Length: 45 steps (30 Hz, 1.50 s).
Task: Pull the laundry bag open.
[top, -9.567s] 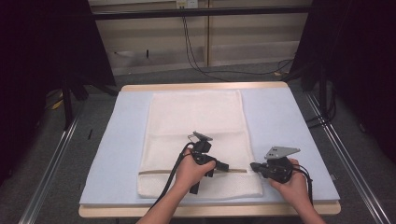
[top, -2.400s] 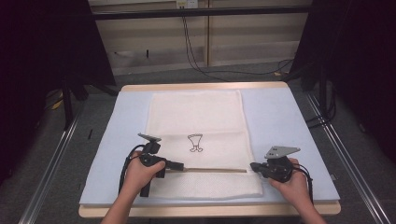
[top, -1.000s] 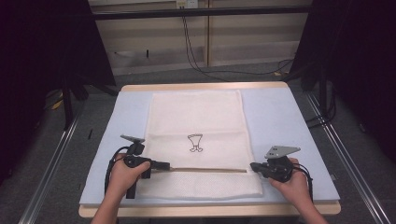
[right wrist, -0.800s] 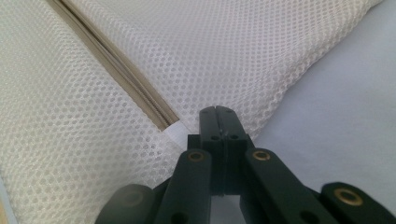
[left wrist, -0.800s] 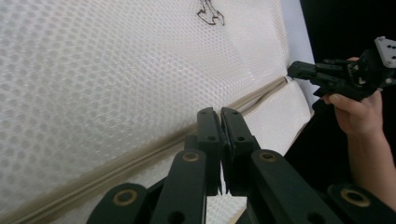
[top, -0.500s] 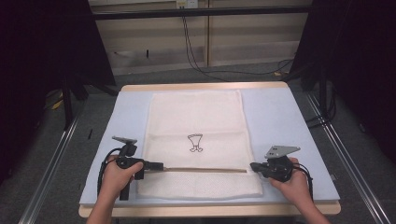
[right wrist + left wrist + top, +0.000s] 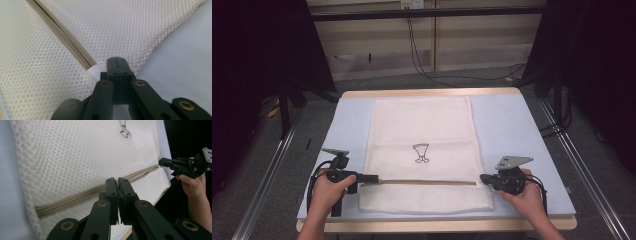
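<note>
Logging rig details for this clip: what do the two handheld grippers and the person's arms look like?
Both the left gripper and the right gripper are black, with two flat jaws on linked arms joined by brass-coloured pivot pins. Each carries a grey three-cornered plate on top and trails a black cable. The forearms are bare, with no sleeves or gloves visible.

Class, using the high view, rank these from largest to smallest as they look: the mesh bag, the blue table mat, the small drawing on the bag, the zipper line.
1. Blue table mat
2. Mesh bag
3. Zipper line
4. Small drawing
</note>
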Each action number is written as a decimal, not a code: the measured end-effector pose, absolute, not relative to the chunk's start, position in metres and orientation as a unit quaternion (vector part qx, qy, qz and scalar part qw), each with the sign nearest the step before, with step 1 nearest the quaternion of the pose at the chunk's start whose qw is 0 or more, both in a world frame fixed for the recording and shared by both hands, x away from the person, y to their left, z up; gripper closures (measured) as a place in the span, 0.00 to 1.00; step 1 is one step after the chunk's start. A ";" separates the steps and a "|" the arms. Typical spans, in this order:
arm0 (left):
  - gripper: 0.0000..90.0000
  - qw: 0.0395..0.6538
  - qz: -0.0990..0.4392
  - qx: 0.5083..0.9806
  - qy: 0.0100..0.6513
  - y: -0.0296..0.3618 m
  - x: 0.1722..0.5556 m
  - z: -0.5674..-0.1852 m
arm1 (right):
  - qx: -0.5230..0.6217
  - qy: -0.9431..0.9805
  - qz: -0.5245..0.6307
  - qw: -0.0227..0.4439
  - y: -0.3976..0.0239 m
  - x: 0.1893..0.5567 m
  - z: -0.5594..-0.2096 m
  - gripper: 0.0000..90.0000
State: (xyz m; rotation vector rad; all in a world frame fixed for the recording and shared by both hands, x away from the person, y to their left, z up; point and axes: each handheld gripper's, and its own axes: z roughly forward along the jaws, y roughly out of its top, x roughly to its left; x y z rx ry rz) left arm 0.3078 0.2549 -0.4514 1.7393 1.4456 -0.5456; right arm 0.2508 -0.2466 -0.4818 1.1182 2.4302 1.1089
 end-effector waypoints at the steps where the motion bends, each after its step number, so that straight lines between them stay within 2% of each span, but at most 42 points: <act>1: 0.97 0.398 -0.212 0.685 0.572 0.257 0.307 -0.452 | 0.383 0.833 0.381 0.121 -0.247 0.251 -0.482 1.00; 38: 0.97 0.382 -0.214 0.643 0.628 0.326 0.304 -0.467 | 0.381 0.835 0.380 0.114 -0.247 0.253 -0.481 1.00; 39: 0.97 0.379 -0.218 0.652 0.620 0.329 0.304 -0.468 | 0.381 0.835 0.380 0.114 -0.247 0.253 -0.481 1.00; 45: 0.97 0.380 -0.219 0.642 0.629 0.331 0.304 -0.469 | 0.380 0.835 0.380 0.115 -0.247 0.253 -0.481 1.00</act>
